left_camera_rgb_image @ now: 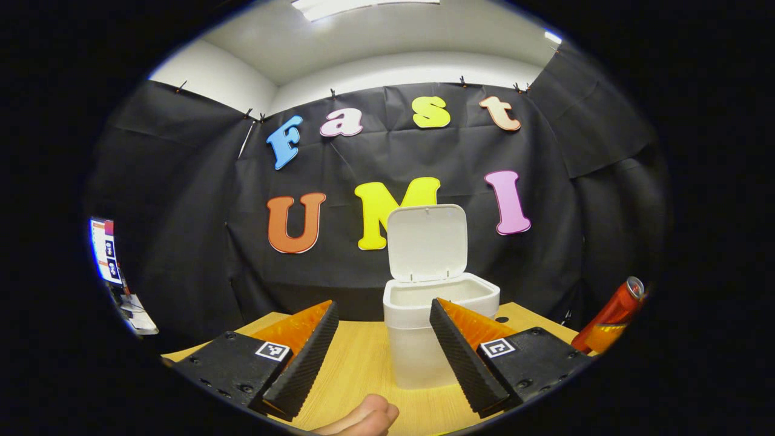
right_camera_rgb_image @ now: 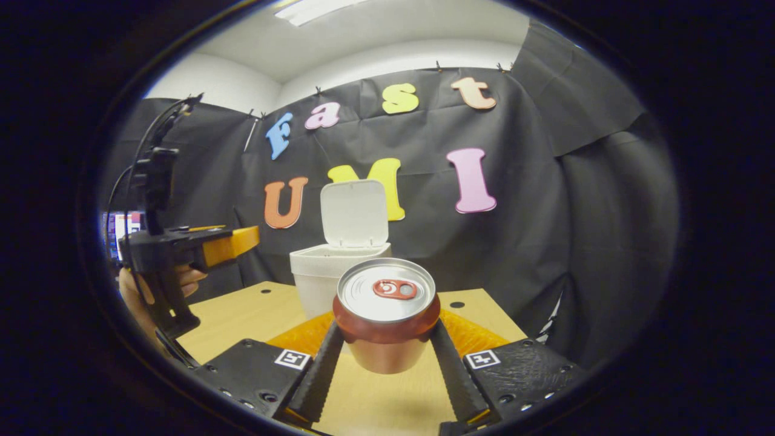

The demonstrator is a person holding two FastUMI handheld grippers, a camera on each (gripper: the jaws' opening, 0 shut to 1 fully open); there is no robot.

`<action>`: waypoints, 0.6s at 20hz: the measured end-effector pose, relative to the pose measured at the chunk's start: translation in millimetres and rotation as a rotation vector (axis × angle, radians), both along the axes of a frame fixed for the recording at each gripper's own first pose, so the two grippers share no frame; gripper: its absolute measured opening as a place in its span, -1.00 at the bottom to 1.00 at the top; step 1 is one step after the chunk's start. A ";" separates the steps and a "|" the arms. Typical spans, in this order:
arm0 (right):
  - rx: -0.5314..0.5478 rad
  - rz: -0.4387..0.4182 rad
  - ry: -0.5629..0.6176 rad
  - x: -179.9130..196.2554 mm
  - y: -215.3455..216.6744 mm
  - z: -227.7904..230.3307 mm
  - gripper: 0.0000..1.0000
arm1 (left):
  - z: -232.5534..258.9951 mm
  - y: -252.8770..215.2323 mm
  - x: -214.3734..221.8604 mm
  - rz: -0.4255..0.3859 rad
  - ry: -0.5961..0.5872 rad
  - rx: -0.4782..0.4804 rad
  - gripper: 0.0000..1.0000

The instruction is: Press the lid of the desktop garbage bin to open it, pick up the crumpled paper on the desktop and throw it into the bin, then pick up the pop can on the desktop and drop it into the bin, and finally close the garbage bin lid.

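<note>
Item: my right gripper (right_camera_rgb_image: 384, 354), clenched on the pop can (right_camera_rgb_image: 386, 315), both fingers against its sides, can upright and raised above the wooden desktop (right_camera_rgb_image: 242, 315).
Item: my left gripper (left_camera_rgb_image: 384, 348), released, fingers spread, holding nothing.
Item: white garbage bin (left_camera_rgb_image: 439, 330) at the desktop's far side, lid (left_camera_rgb_image: 427, 242) standing open.

Left claw (left_camera_rgb_image: 381, 357): two black blocky bases, each with a small white square black-patterned marker and sunken screws along the edges; ribbed, wedge-shaped fingers (left_camera_rgb_image: 303, 363) rise from them. Right claw (right_camera_rgb_image: 384, 375) has the same build: black screwed bases, white square markers, long ribbed fingers (right_camera_rgb_image: 318, 375). In the right gripper view, the left claw (right_camera_rgb_image: 233, 245) carries a black pistol-style handle, an upright black mount and thin black cables looping above.
</note>
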State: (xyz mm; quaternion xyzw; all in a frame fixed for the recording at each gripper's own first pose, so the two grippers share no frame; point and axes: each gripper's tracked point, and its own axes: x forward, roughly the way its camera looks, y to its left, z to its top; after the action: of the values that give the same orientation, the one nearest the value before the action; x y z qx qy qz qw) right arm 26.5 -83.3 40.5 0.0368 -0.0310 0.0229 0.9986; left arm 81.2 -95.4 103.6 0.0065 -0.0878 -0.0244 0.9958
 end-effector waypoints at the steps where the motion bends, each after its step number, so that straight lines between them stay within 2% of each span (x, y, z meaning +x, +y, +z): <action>1: -0.002 -0.002 -0.004 -1.0 1.7 2.3 0.55 | -1.3 6.7 -7.4 0.009 -0.016 0.010 0.96; 8: -0.064 -0.050 0.003 -12.1 21.3 0.8 0.56 | -40.8 23.9 -36.4 -0.028 0.018 0.003 0.96; 12: -0.151 -0.073 -0.018 -4.9 33.3 30.1 0.55 | -62.6 31.1 -42.8 -0.048 0.038 -0.003 0.96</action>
State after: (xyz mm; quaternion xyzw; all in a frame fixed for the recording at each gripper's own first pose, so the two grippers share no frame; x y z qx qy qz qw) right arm 21.6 -50.0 70.6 -0.0397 -0.0395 -0.0109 0.9984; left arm 38.4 -64.3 41.0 0.0024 -0.0690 -0.0482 0.9965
